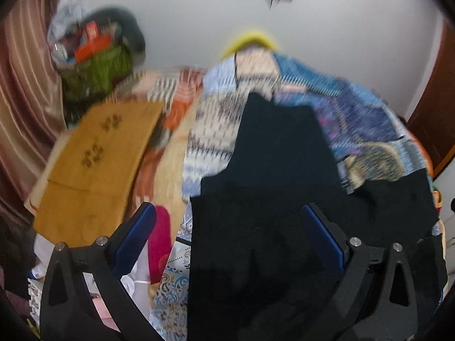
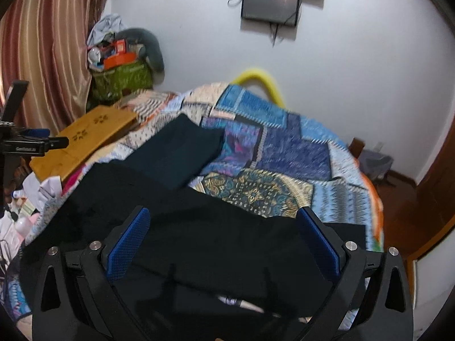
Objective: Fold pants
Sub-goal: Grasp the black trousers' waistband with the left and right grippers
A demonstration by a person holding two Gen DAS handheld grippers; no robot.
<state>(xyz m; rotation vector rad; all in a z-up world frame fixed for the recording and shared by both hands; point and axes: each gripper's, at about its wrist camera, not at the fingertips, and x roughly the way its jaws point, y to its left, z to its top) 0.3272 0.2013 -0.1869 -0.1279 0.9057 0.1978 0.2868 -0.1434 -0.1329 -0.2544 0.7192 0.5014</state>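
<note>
Black pants [image 2: 182, 199] lie spread across the near part of a bed covered by a blue patchwork quilt [image 2: 284, 147]. One leg reaches toward the far left, and the wider part runs along the near edge of the bed. In the right wrist view the right gripper [image 2: 224, 227] hovers over the near part of the pants with its jaws wide apart and nothing between the blue pads [image 2: 128, 244]. In the blurred left wrist view the left gripper [image 1: 227, 227] also has its jaws apart, with dark cloth showing between and beyond them; I cannot tell whether they touch it. A mustard-yellow folded cloth [image 2: 85, 139] lies at the far left of the bed, just beside the pants leg. Behind it a green bag [image 2: 122, 79] piled with clutter stands by a striped curtain [image 2: 48, 42].
</note>
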